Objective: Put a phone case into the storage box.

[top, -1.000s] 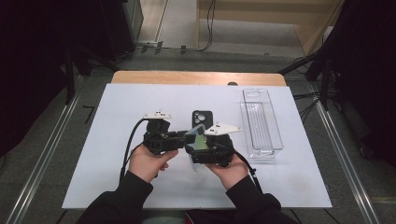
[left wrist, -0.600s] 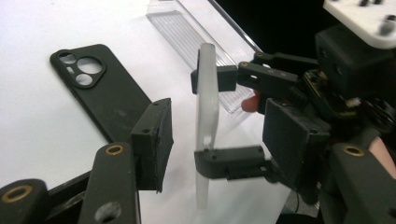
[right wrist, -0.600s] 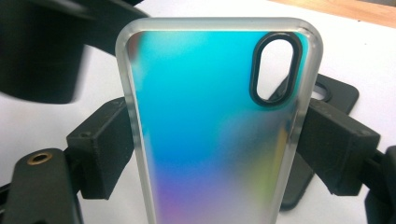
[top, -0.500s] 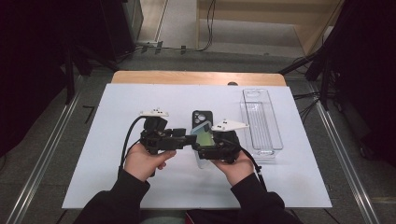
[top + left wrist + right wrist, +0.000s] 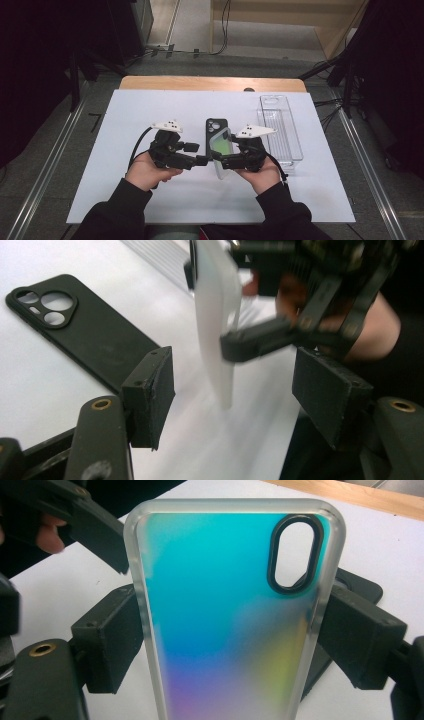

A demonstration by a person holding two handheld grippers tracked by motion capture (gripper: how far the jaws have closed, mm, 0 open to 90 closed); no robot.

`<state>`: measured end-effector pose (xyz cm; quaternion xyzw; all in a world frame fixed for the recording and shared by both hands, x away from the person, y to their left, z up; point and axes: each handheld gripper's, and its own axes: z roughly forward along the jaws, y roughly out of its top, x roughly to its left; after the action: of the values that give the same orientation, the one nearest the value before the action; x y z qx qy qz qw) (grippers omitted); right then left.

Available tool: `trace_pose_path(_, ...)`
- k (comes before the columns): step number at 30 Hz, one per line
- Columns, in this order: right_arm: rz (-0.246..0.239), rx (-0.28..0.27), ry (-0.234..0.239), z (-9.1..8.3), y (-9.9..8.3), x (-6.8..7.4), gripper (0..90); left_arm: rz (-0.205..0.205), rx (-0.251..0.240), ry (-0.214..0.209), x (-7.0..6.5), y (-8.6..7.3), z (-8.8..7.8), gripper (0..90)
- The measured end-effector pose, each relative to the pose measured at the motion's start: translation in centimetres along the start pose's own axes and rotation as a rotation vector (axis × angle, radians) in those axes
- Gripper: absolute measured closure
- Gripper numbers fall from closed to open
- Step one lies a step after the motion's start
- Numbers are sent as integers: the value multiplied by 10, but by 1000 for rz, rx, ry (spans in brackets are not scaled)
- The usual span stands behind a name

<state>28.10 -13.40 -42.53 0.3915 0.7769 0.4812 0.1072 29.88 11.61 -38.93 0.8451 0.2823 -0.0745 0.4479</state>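
Note:
A translucent phone case (image 5: 225, 615) with a blue-to-yellow sheen and a black camera ring stands on edge above the white mat. My right gripper (image 5: 230, 645) is shut on it, one pad (image 5: 110, 640) on each long side. In the high view the case (image 5: 221, 150) sits between the two hands. My left gripper (image 5: 240, 400) has just been opening. The case's pale edge (image 5: 215, 315) hangs between its pads (image 5: 150, 395) with a gap on both sides. A black phone case (image 5: 215, 125) lies flat on the mat just beyond, camera cut-outs facing up.
A clear plastic tray (image 5: 287, 150) stands lengthwise at the right of the white mat (image 5: 150, 110). A wooden table edge (image 5: 210, 83) runs along the far side. Both forearms in dark sleeves enter from the near edge.
The left gripper's jaws have spread apart and let go of the translucent case. The right hand has shifted slightly to the right with the case in its jaws.

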Motion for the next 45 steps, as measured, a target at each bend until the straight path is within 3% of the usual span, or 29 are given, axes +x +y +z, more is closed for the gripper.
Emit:
trace_pose_path(6, -1, 22, 80, -4, 2, -6, 146, 38, 18, -24, 9, -9, 4, 335)
trace_pose_path(12, -28, 33, 103, -7, 2, -7, 146, 65, 27, 3, 20, -20, 7, 334)
trace_pose_path(23, -15, 58, 137, -14, 1, -14, 146, 137, 77, 34, 27, -45, 11, 314)
trace_pose_path(32, 1, 51, 140, -23, 4, -20, 146, 96, 95, 44, 35, -61, 9, 313)
trace_pose_path(39, 12, 48, 131, -28, 5, -25, 146, 72, 91, 35, 31, -70, 5, 313)
trace_pose_path(45, 28, 44, 115, -32, 6, -30, 146, 60, 96, 58, 25, -78, 3, 313)
